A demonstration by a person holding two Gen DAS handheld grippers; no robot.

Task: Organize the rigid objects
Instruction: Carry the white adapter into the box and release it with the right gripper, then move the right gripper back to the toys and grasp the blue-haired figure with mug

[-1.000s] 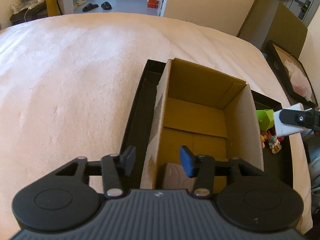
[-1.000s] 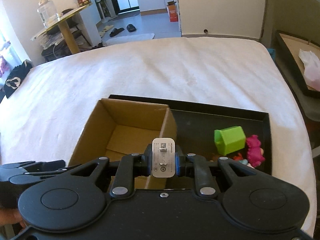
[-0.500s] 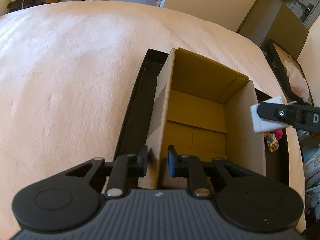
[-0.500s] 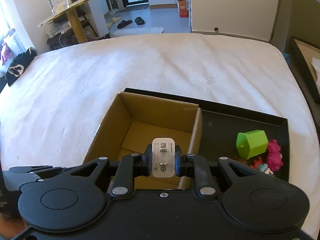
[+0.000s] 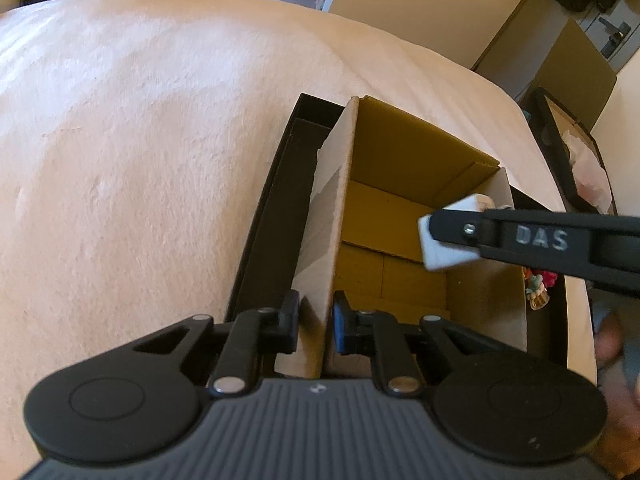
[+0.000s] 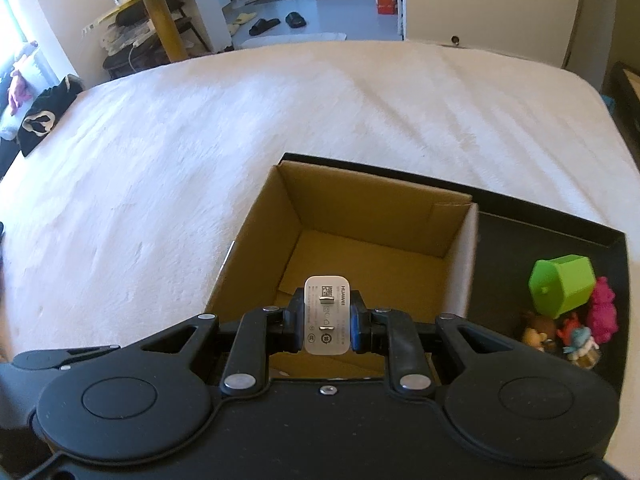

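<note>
An open brown cardboard box (image 5: 400,216) (image 6: 372,256) stands in a black tray (image 5: 272,208) (image 6: 552,236) on the bed. My left gripper (image 5: 316,324) is shut on the box's left wall at its near corner. My right gripper (image 6: 327,322) is shut on a white charger plug (image 6: 327,316) and holds it above the box's open top. In the left wrist view the charger (image 5: 444,256) and the right gripper's finger (image 5: 520,236) hang over the box. The box inside looks empty.
In the tray to the right of the box lie a green house-shaped toy (image 6: 560,284), a pink figure (image 6: 604,308) and several small figurines (image 6: 560,336). The white bedspread (image 6: 200,152) stretches to the left and far side. Another box (image 5: 576,152) stands beside the bed.
My left gripper has closed on the box's left wall. My right gripper has carried the charger leftward from beside the box to above its opening.
</note>
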